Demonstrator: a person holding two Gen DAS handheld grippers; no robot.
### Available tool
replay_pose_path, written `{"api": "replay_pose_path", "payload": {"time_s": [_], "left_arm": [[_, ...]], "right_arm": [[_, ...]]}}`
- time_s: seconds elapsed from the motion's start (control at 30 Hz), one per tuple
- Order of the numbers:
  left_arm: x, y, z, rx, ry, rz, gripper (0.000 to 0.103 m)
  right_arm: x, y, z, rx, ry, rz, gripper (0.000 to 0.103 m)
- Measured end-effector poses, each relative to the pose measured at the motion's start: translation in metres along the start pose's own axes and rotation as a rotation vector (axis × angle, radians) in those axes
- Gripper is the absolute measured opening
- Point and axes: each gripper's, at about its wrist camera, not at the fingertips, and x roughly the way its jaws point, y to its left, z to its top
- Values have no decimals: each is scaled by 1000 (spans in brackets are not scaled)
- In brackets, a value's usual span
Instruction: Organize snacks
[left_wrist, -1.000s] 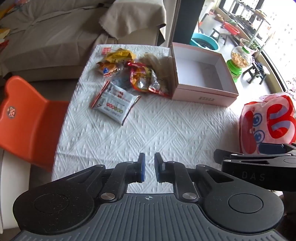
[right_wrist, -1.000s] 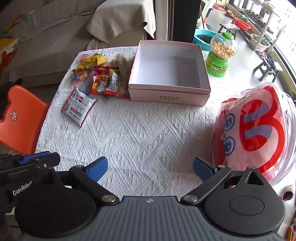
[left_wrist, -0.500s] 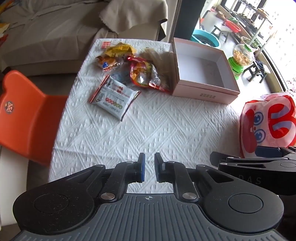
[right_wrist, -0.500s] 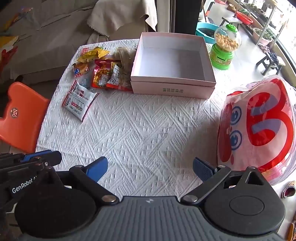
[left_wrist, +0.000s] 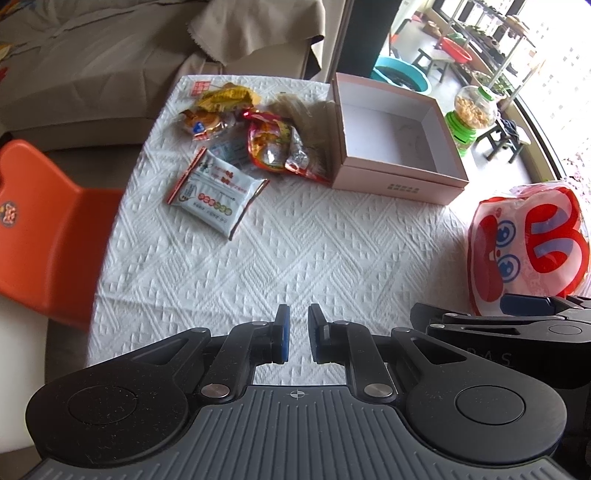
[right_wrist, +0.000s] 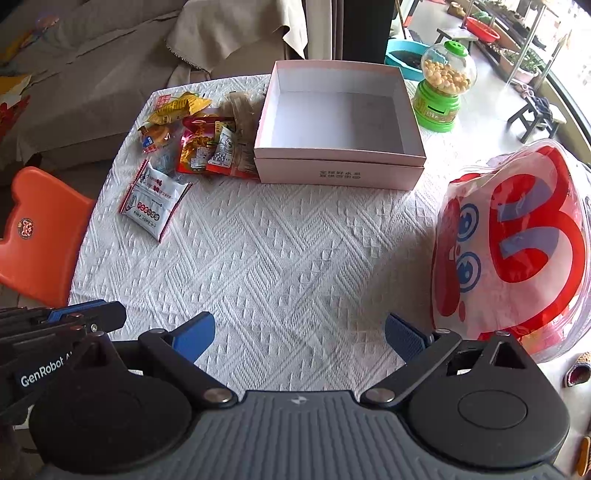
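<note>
Snacks (right_wrist: 192, 147) lie on white tablecloth (right_wrist: 280, 258); left gripper (left_wrist: 297, 334) nearly closed, right gripper (right_wrist: 299, 336) spread.

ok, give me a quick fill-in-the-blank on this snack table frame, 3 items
1. The pink box holds ____ snacks.
2. The snack packets lie to the ____ of the box.
3. The right gripper is ____, while the left gripper is nearly closed and grips nothing.

Missing words: no; left; open
</note>
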Motion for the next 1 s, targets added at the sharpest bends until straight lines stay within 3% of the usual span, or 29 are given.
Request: {"api": "replay_pose_path", "payload": {"time_s": [1.0], "left_arm": [[4,-4,-9,-14,24,-7,15]], "right_arm": [[-1,-1,-9,-6,4,-3,99]]}}
